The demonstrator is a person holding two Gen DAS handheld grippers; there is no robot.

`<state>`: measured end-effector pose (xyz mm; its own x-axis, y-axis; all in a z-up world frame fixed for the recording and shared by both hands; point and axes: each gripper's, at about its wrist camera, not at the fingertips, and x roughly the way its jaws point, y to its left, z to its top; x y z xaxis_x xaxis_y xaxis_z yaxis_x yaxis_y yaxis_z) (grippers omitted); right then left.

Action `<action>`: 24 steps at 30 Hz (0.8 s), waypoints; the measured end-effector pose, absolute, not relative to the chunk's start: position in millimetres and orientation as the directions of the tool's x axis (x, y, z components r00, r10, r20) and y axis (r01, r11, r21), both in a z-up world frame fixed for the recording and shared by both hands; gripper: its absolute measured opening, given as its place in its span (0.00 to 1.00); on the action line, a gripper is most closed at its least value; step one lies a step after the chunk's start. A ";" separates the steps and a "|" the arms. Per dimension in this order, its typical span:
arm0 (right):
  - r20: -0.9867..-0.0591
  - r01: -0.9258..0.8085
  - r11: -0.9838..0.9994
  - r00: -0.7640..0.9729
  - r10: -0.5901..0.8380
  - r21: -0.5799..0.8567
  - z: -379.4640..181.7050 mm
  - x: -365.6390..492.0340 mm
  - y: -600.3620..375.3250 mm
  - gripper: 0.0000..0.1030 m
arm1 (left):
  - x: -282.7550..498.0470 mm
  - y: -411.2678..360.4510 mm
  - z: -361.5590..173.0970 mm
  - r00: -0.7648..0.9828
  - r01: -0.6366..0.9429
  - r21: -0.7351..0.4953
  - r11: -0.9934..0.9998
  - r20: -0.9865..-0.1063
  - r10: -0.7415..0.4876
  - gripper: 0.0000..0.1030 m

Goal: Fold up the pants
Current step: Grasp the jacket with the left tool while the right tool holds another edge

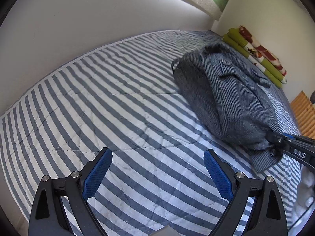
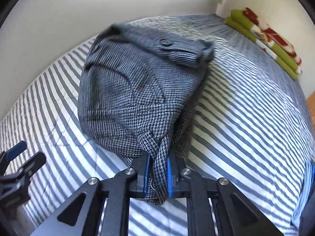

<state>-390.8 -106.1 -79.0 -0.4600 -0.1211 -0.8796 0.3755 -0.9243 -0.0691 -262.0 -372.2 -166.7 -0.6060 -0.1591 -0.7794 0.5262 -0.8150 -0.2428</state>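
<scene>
Grey houndstooth wool makes up the pants (image 2: 135, 90), which are seen bunched into a long mound on the striped quilt (image 2: 246, 118), directly ahead of the right gripper (image 2: 158, 169). A gathered end of the fabric is pinched between that gripper's blue pads (image 2: 147, 174), the jaws being closed tightly on it, so that the cloth is touched here and nowhere else by a tool. From the pinched end the long axis of the garment runs straight away from the right gripper toward the wall, where a buttoned flap (image 2: 167, 44) is seen at the far end. The left gripper (image 1: 158, 174) is held well apart to the side, its jaws spread wide with nothing between them and only quilt beneath; from it the pants (image 1: 226, 90) lie ahead and off to the right, their axis running away at a slant. The right gripper is thus by far the nearer. It is judged that the coming move depends on the free far end being reached by the left gripper. Folded green and red bedding (image 1: 256, 53) is seen beyond the pants against the far wall.
</scene>
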 end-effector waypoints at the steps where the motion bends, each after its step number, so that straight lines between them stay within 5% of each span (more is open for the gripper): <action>1: -0.881 0.371 -0.927 -0.457 -0.124 -0.062 -74.5 -385.4 -98.3 0.12 | -260.2 -369.0 -164.3 -0.622 0.498 -0.269 -0.824 -0.773 -0.124 0.93; 6: -0.875 0.319 -0.947 -0.467 -0.126 -0.034 -43.9 -331.6 -35.6 0.11 | -242.1 -347.7 -151.4 -0.681 0.313 -0.458 -0.832 -0.719 0.140 0.93; 10: -0.883 0.282 -0.959 -0.451 -0.129 -0.004 -31.8 -284.1 8.6 0.11 | -229.2 -328.3 -138.4 -0.711 0.247 -0.535 -0.808 -0.667 0.224 0.93; 16: -0.898 0.239 -0.969 -0.410 -0.159 0.063 -35.0 -212.3 76.9 0.11 | -216.2 -280.9 -127.7 -0.665 0.172 -0.562 -0.809 -0.672 0.325 0.93; 24: -0.874 0.171 -0.979 -0.452 -0.175 0.108 -46.6 -143.2 144.5 0.12 | -200.6 -186.1 -107.1 -0.564 0.084 -0.410 -0.908 -0.771 0.296 0.93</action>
